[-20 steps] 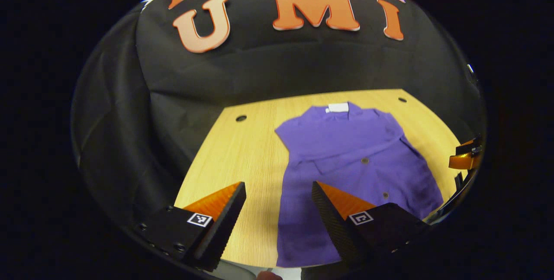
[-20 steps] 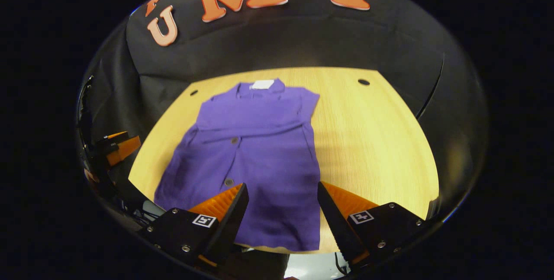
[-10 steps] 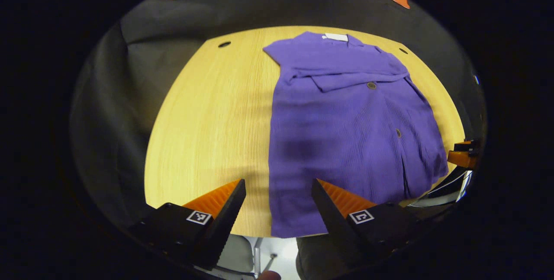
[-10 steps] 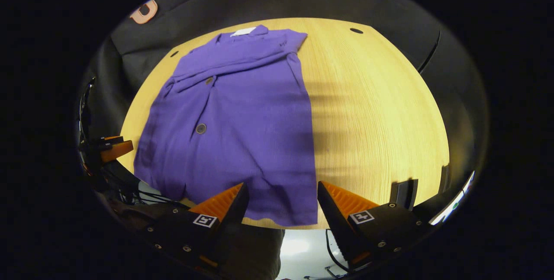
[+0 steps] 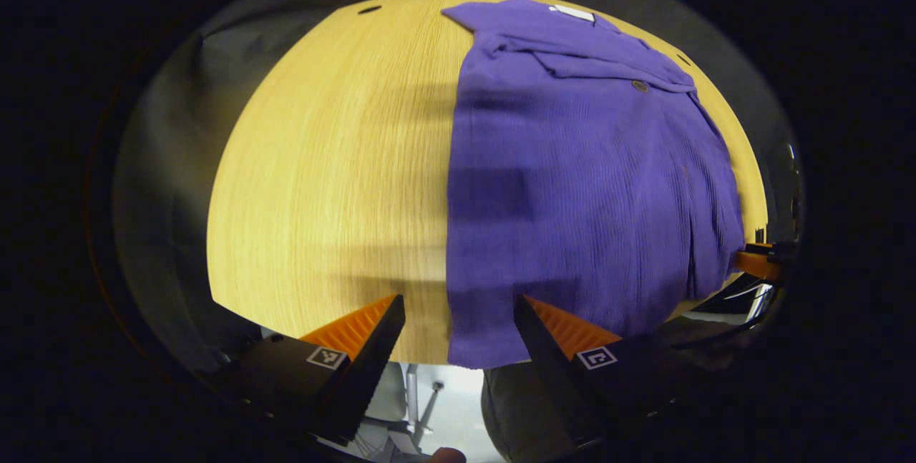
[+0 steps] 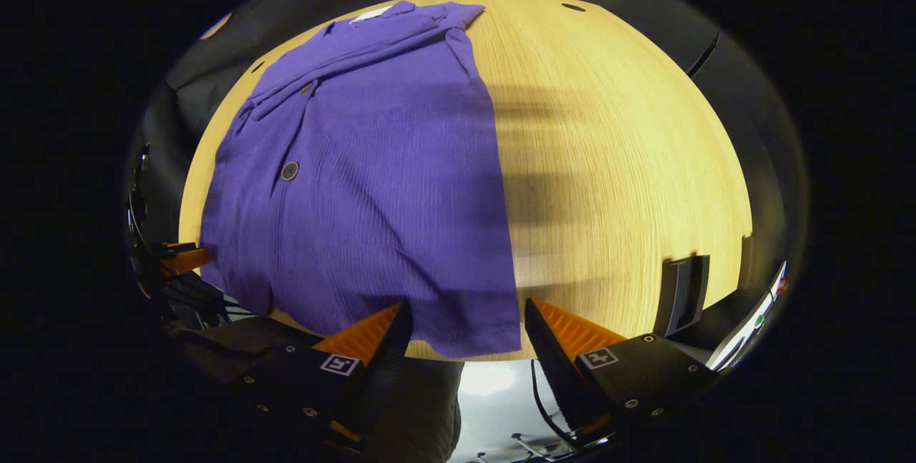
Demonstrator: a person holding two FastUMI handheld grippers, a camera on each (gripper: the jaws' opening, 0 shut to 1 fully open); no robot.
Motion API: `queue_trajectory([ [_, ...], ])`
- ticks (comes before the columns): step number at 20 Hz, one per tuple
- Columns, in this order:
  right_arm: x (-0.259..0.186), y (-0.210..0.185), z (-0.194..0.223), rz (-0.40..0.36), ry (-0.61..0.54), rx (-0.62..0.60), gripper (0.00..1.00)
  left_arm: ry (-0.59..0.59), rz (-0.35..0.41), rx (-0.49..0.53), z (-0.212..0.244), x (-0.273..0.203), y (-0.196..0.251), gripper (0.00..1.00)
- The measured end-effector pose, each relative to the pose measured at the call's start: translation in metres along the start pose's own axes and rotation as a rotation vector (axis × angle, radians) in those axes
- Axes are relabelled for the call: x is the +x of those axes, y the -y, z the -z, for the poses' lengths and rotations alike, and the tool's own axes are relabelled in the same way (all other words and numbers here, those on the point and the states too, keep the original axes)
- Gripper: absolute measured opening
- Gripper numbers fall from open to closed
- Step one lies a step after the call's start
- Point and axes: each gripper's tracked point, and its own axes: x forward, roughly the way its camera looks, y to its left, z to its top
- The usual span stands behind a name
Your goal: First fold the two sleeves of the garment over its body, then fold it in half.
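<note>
Purple garment flat on the wooden table, both grippers spread wide above its near hem.

In the left gripper view, the left gripper (image 5: 458,313) is seen with its fingers set wide apart and nothing between them, poised over the near left corner of the garment (image 5: 572,184). The garment lies toward 1 o'clock on the table (image 5: 322,162), its sleeves folded across the chest; its far right edge is squeezed by the fisheye rim and hard to make out. At 3 o'clock part of the other gripper is cut off. In the right gripper view, the right gripper (image 6: 464,320) is likewise held wide and empty over the near right corner of the garment (image 6: 372,177), which spreads toward 11 o'clock. A dark bracket (image 6: 683,291) is clamped on the table (image 6: 630,162) edge at 4 o'clock.
</note>
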Motion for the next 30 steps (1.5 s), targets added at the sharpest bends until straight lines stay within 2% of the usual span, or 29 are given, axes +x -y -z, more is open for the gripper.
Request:
queue_trajectory([
  [6,0.003,-0.005,0.004,0.024,-0.054,-0.017,0.92,-0.043,0.003,0.026,0.008,0.006,0.016,0.98],
  [8,0.003,-0.01,0.009,0.026,-0.08,-0.047,0.84,-0.061,0.008,0.017,0.01,0.007,0.02,0.93],
  [9,0.002,-0.012,0.01,0.024,-0.089,-0.063,0.78,-0.074,0.006,0.02,0.008,0.008,0.022,0.77],
  [10,0.003,-0.015,0.01,0.017,-0.095,-0.06,0.75,-0.091,0.012,0.027,0.01,0.008,0.024,0.71],
  [11,0.003,-0.02,0.01,0.004,-0.102,-0.042,0.55,-0.102,0.018,0.026,0.009,0.009,0.026,0.61],
  [12,0.003,-0.024,0.01,-0.016,-0.107,-0.023,0.46,-0.114,0.032,0.016,0.008,0.009,0.03,0.51],
  [13,0.003,-0.027,0.009,-0.034,-0.11,-0.01,0.35,-0.119,0.038,-0.001,0.008,0.01,0.034,0.31],
  [15,0.004,-0.033,0.007,-0.078,-0.114,0.034,0.16,-0.155,0.057,0.006,0.011,0.009,0.04,0.15],
  [17,0.002,-0.044,0.001,-0.128,-0.098,0.13,0.08,-0.15,0.089,-0.007,0.008,0.008,0.046,0.15],
  [18,-0.002,-0.05,-0.001,-0.159,-0.095,0.154,0.06,-0.15,0.109,-0.023,0.006,0.006,0.048,0.11],
  [19,-0.006,-0.056,-0.005,-0.183,-0.086,0.149,0.06,-0.141,0.123,-0.032,0.002,0.001,0.049,0.06],
  [23,-0.025,-0.066,-0.028,-0.227,-0.025,0.133,0.05,-0.123,0.107,-0.051,-0.015,-0.018,0.042,0.06],
  [26,-0.045,-0.077,-0.061,-0.291,0.04,0.159,0.05,-0.073,0.148,-0.071,-0.043,-0.036,0.047,0.06],
  [30,-0.062,-0.083,-0.096,-0.306,0.105,0.123,0.05,0.01,0.181,-0.024,-0.086,-0.06,0.062,0.06],
])
